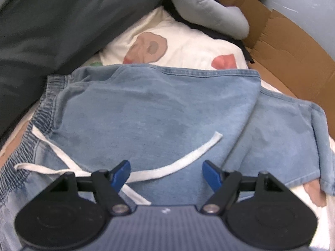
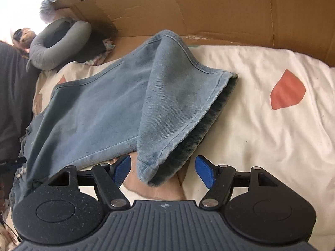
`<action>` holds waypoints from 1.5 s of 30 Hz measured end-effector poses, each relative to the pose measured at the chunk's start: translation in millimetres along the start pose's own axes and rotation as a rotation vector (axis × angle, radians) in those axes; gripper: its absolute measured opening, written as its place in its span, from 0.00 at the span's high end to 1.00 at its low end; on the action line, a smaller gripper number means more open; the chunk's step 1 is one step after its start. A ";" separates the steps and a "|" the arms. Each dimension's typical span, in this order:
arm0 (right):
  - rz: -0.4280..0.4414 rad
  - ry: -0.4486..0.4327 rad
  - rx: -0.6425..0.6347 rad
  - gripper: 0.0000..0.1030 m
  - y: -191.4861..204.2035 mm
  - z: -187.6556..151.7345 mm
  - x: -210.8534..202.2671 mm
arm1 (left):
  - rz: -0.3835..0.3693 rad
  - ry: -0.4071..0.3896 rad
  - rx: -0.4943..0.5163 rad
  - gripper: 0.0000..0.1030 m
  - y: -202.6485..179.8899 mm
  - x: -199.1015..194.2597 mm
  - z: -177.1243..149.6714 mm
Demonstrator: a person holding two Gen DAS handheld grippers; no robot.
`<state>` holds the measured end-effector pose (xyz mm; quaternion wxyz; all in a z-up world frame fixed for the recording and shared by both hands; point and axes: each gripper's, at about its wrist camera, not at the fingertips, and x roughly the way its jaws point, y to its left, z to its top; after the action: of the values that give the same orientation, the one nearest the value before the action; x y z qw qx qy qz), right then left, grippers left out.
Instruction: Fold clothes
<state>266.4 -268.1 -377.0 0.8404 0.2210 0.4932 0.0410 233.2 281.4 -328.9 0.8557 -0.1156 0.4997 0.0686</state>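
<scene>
Light blue denim shorts (image 1: pixel 150 113) lie spread on a white bedsheet, the elastic waistband (image 1: pixel 45 104) at the left and a white drawstring (image 1: pixel 182 163) curling across the cloth. My left gripper (image 1: pixel 166 174) hovers open over the drawstring, its blue pads apart with only cloth below. In the right wrist view the same shorts (image 2: pixel 108 108) show a leg opening (image 2: pixel 188 129) with its hem corner lying between the blue pads of my right gripper (image 2: pixel 163 170). Those pads stand wide and do not press on the hem.
The white sheet (image 2: pixel 261 125) has pink and red patches. Brown cardboard (image 2: pixel 188 10) stands along the far side of the bed. A grey neck pillow (image 2: pixel 54 44) lies at the back left, and a dark grey cushion (image 1: pixel 62 21) fills the upper left of the left wrist view.
</scene>
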 end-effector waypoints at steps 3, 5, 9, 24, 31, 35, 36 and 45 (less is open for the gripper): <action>0.001 -0.012 0.093 0.29 -12.5 2.4 5.8 | -0.016 0.006 0.010 0.26 -1.2 1.4 -1.7; 0.003 -0.015 0.147 0.28 -20.5 3.4 10.4 | -0.023 0.007 0.009 0.26 -0.6 2.5 -2.7; 0.043 -0.001 0.204 0.28 -25.9 6.1 23.5 | -0.017 0.019 -0.009 0.26 4.5 5.9 -4.8; 0.139 0.029 0.277 0.42 -29.8 9.6 48.6 | 0.022 0.037 -0.039 0.26 8.8 10.0 -10.7; 0.175 0.002 0.272 0.71 -32.8 12.6 42.0 | 0.032 0.031 -0.029 0.26 5.3 9.3 -10.1; 0.227 -0.007 0.287 0.92 -37.7 14.7 34.8 | 0.036 0.031 -0.033 0.26 5.1 9.9 -8.7; 0.239 -0.006 0.293 0.93 -39.1 15.4 33.3 | 0.038 0.030 -0.035 0.26 4.7 9.7 -8.5; 0.211 -0.035 0.261 0.95 -51.5 32.1 7.1 | 0.032 0.014 -0.072 0.26 6.7 8.6 -6.4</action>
<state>289.5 -322.9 -390.6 0.8041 0.3794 0.4536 0.0606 230.4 286.2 -340.2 0.8462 -0.1388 0.5048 0.0992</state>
